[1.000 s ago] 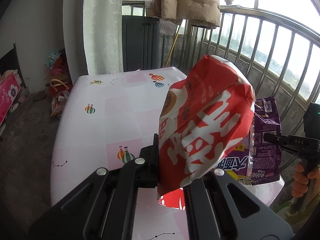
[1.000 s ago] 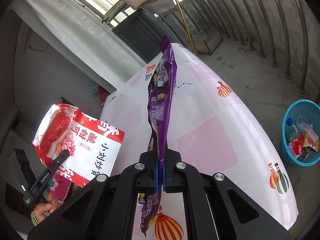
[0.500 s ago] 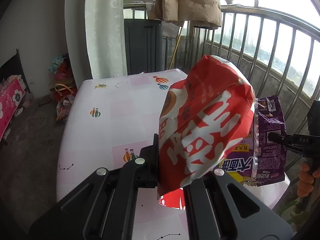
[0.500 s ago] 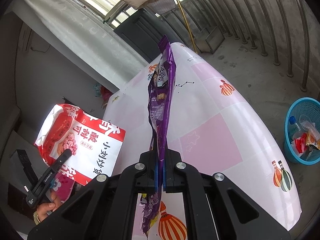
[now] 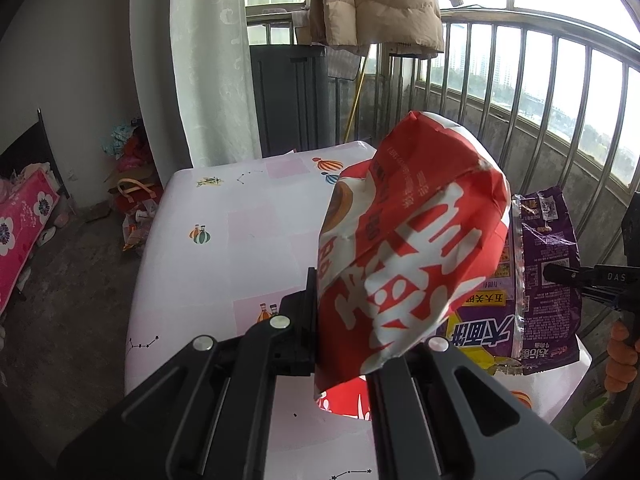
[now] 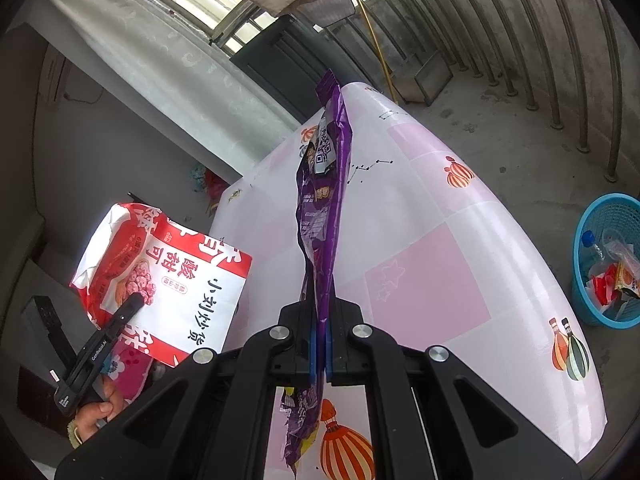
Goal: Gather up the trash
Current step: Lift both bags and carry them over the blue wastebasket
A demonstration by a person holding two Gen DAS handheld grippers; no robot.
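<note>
The left gripper (image 5: 320, 320) pinches a red and white snack bag (image 5: 408, 248), which stands up above the table (image 5: 224, 248). The right gripper (image 6: 320, 344) is pressed together on a flat purple snack bag (image 6: 324, 208), seen edge-on. From the right wrist, the red bag is at 9 o'clock, and a blue trash basket (image 6: 600, 220) with wrappers stands on the floor at 3 o'clock, well apart from the table.

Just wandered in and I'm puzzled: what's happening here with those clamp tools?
A person is clearing snack wrappers off a pink patterned table. The left gripper is shut on a red and white snack bag; the right gripper pinches a purple foil packet. A blue plastic basket holding trash stands on the floor.
</note>
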